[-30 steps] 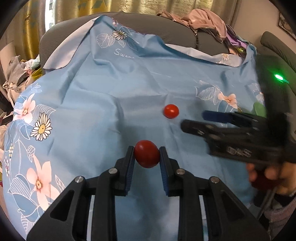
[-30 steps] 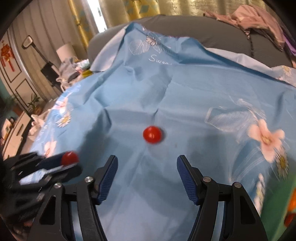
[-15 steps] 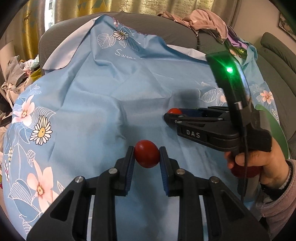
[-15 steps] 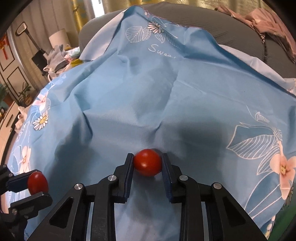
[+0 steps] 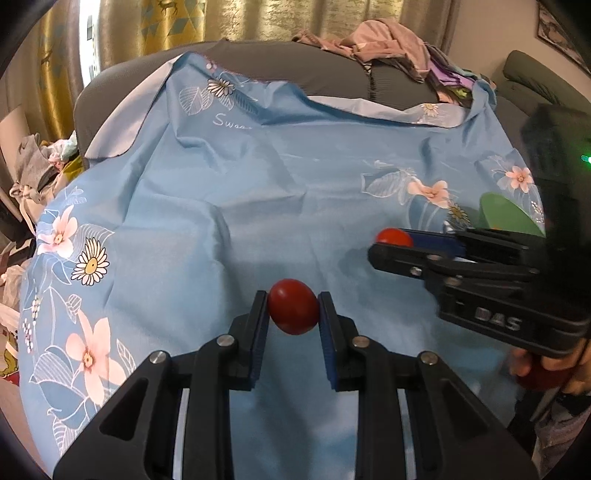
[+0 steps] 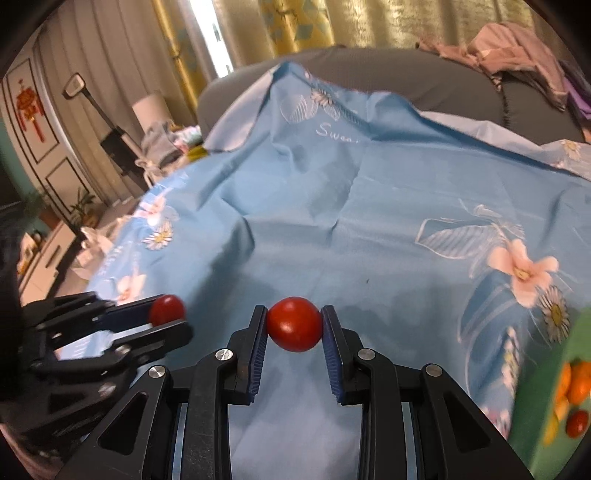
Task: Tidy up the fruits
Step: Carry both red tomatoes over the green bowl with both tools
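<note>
1. Left wrist view: your left claw (image 5: 293, 314) is clenched on a red tomato (image 5: 293, 306), pinched between both pads and lifted clear of the blue cloth (image 5: 258, 184) below it.
2. Right wrist view: your right claw (image 6: 294, 330) grips a second tomato (image 6: 294, 329) the same way, also off the cloth.
3. The two claws sit near each other; from the right claw, the left one is just off to its left.
4. A green tray (image 6: 535, 424) lies to the right of the right claw and already holds orange and red fruit (image 6: 570, 384). That is probably where both tomatoes go.
5. Swing the right claw over the tray first, since it is nearer, and keep the left one back so they do not bump.
6. Keep the squeeze light; tomatoes are soft and round, so they can burst or slip out.
7. Lower into a free spot before letting go, so nothing rolls off.
8. Under the claws, the flowered cloth is draped over a grey sofa (image 5: 295, 62) and looks wrinkled and soft.
9. Beyond the claws are piled clothes (image 5: 369, 40) and yellow curtains (image 6: 295, 26).
</note>
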Tool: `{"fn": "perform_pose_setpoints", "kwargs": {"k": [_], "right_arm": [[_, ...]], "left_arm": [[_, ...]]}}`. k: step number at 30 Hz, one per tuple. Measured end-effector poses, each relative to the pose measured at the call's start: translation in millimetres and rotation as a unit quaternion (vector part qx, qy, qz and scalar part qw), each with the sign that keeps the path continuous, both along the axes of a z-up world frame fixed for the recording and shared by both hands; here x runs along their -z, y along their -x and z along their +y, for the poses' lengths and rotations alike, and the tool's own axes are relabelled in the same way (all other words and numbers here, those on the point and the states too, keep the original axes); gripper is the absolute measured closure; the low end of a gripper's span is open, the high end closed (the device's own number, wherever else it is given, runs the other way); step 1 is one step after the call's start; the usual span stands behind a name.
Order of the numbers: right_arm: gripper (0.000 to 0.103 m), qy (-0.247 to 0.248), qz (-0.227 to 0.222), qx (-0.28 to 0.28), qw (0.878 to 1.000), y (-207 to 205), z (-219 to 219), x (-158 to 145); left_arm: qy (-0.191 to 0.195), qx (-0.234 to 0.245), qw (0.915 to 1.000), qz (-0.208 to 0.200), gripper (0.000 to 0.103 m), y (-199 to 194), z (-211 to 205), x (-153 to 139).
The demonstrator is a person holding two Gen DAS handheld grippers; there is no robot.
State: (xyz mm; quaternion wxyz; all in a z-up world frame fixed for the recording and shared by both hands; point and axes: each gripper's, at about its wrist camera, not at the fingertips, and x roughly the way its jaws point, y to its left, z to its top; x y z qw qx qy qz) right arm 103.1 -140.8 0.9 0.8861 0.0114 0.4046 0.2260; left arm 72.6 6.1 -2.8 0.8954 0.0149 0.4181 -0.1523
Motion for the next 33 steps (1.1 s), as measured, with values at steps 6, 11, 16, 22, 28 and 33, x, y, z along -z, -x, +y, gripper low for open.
{"fn": "perform_pose_setpoints", "kwargs": {"k": [6, 11, 16, 22, 28, 33], "right_arm": [[0.072, -0.022, -0.018, 0.008, 1.000, 38, -16, -17], [0.072, -0.036, -0.030, 0.013, 0.999, 65, -31, -29], [0.072, -0.048, -0.044, 0.023, 0.998, 88, -46, -38], [0.072, -0.051, -0.058, 0.054, 0.996, 105, -71, -44], [0.072, -0.053, -0.068, 0.083, 0.993, 117, -97, -47], [0.072, -0.059, -0.080, 0.107, 0.989, 124, -121, -51]], "left_arm": [[-0.008, 0.013, 0.9998, -0.011, 0.077, 23, -15, -14], [-0.014, 0.022, 0.9994, -0.023, 0.077, 41, -27, -26], [-0.018, 0.035, 0.9987, -0.032, 0.077, 55, -41, -35], [-0.026, 0.062, 0.9968, -0.043, 0.077, 65, -66, -44], [-0.031, 0.088, 0.9943, -0.052, 0.077, 68, -89, -51], [-0.037, 0.113, 0.9913, -0.056, 0.077, 67, -115, -55]]}}
